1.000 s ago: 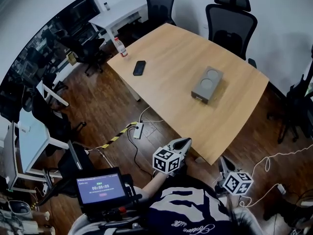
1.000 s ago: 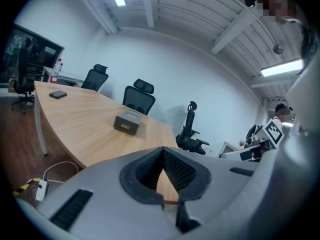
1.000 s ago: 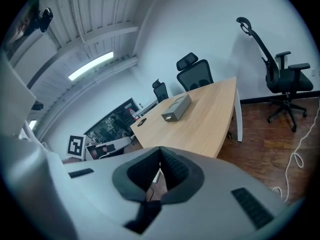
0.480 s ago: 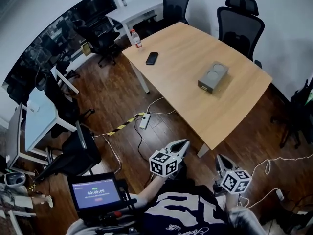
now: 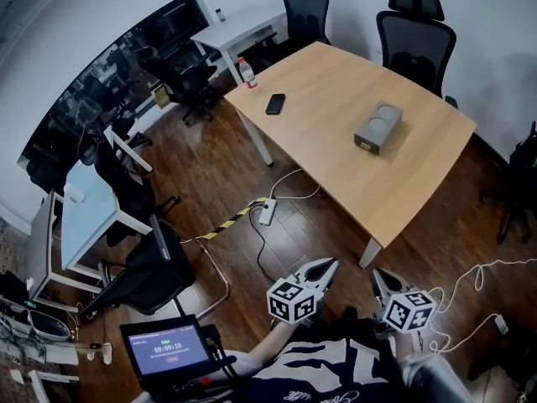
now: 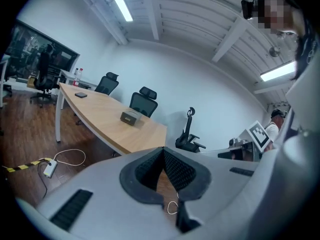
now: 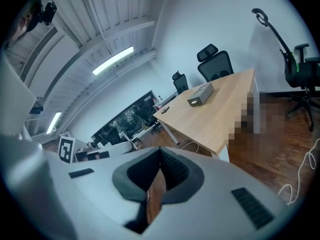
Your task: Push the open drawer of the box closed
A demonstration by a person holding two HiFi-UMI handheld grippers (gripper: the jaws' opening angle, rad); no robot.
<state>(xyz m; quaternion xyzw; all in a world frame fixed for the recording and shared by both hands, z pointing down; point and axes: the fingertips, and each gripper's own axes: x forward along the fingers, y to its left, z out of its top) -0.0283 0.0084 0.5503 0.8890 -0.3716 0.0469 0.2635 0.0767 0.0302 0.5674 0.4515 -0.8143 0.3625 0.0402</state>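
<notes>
The left gripper (image 5: pixel 325 269) hangs low in front of the person, above the dark wood floor (image 5: pixel 210 162). Its jaws are brought together at the tips and hold nothing (its own view shows only floor through the slit behind the pads). Just beside it, the right gripper (image 5: pixel 379 280) is the same: tips meeting, nothing between them. Neither touches anything, and both are well apart from the wooden table (image 5: pixel 403 196).

At the lower left a small screen (image 5: pixel 170 348) glows with a timer. A black chair (image 5: pixel 143 267) stands near it, with a white desk (image 5: pixel 84 212) further left. On the floor between the person and the table, a yellow-and-black tape strip (image 5: pixel 220 223) runs to a white power strip (image 5: pixel 268 212), and a white cord (image 5: pixel 294 193) loops away under the table edge.

On the table, a bottle (image 5: pixel 247 72) stands at the far left corner, with a black phone (image 5: pixel 275 103) near it. The grey box (image 5: pixel 379 128) sits further right, toward the middle of the right half. Its top shows two round hollows, and its drawer (image 5: pixel 367 144) end faces the table's near edge. At this distance it cannot be told how far the drawer stands out. Two black office chairs (image 5: pixel 415 32) stand behind the table, and another white cable (image 5: pixel 470 282) trails on the floor at the right.
</notes>
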